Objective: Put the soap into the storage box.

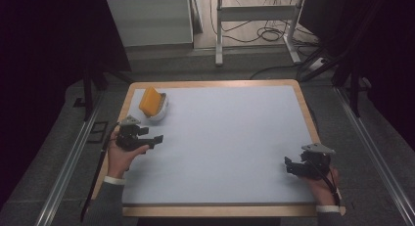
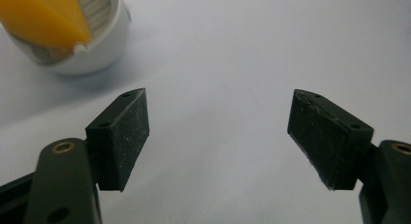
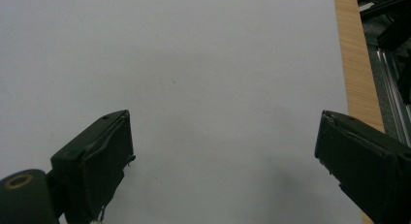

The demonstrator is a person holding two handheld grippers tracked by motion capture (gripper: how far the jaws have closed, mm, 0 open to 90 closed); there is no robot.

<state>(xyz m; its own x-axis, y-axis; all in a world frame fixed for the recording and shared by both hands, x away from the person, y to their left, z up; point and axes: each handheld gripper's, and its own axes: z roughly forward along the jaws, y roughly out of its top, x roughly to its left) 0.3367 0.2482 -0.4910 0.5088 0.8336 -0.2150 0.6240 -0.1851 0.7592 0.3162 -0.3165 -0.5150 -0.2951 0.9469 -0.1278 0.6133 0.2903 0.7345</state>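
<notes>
A pale grey table (image 1: 225,138) with a wooden rim spans the middle of the high view. At its upper left sits a white tub (image 1: 157,111) holding an orange sponge (image 1: 149,101). Just below, the left gripper (image 1: 152,141) gapes wide and empty; the right gripper (image 1: 288,166), lower right, likewise.
</notes>
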